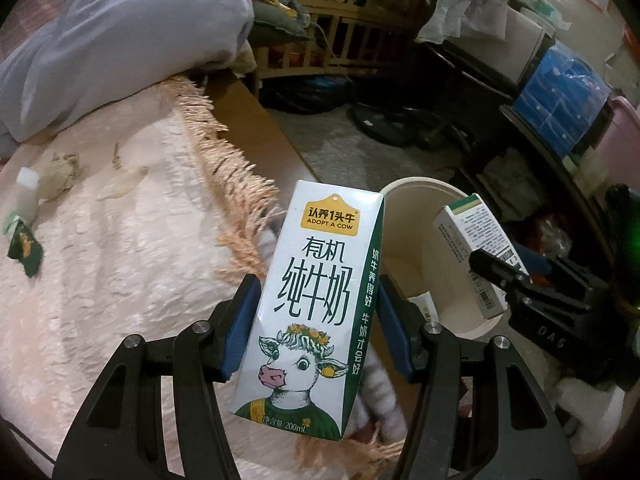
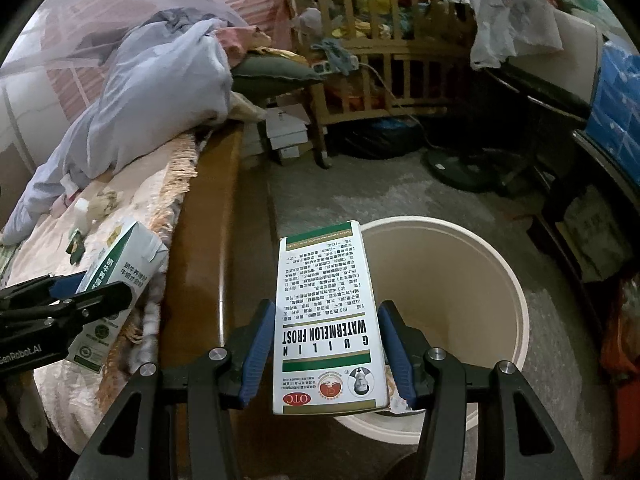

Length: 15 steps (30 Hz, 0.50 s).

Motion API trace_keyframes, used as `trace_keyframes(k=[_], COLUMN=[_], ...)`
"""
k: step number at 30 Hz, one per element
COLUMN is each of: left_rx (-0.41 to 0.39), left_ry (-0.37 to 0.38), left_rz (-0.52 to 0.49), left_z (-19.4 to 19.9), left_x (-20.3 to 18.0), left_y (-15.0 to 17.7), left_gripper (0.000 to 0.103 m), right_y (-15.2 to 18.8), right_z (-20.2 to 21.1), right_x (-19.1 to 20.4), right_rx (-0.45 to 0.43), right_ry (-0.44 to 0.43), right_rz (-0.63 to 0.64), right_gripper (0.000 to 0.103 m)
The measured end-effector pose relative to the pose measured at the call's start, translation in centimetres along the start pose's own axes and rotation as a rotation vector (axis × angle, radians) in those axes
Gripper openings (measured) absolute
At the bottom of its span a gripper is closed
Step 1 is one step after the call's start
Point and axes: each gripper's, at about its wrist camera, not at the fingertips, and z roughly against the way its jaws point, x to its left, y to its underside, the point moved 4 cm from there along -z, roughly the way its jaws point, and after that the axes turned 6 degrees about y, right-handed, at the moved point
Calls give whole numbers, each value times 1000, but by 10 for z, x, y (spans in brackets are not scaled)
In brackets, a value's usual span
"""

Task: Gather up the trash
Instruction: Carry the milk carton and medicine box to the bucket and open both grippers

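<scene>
My left gripper (image 1: pixel 316 320) is shut on a white and green milk carton (image 1: pixel 316 304) with a cow picture, held over the bed's edge, just left of the cream trash bin (image 1: pixel 420 216). My right gripper (image 2: pixel 326 340) is shut on a white and green medicine box (image 2: pixel 328 320), held over the near rim of the bin (image 2: pixel 500 280). The right gripper (image 1: pixel 500 276) with its box (image 1: pixel 476 252) shows in the left wrist view over the bin's right side. The left gripper (image 2: pixel 84 296) with the carton (image 2: pixel 120 272) shows at the left of the right wrist view.
On the pink fringed bedspread (image 1: pixel 100 260) lie a dark green wrapper (image 1: pixel 26 250), a small white bottle (image 1: pixel 26 196) and crumpled tissue (image 1: pixel 60 174). A blue quilt (image 1: pixel 120 40) is heaped behind. A wooden bed rail (image 2: pixel 200 260), wooden crib (image 2: pixel 380 60) and fan base (image 2: pixel 460 168) surround the floor.
</scene>
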Motion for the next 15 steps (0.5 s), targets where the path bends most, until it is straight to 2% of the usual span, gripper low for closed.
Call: trace_keyframes(k=[15], left_rx=[38], left_ry=[89], left_rz=[-13], left_z=[-33], left_x=[-26], left_y=[-16], left_gripper=[55], right_y=[5], right_z=[-11], right_x=[-27], right_rx=[29], right_ry=[38], right_rz=[-63], right_gripper=[51])
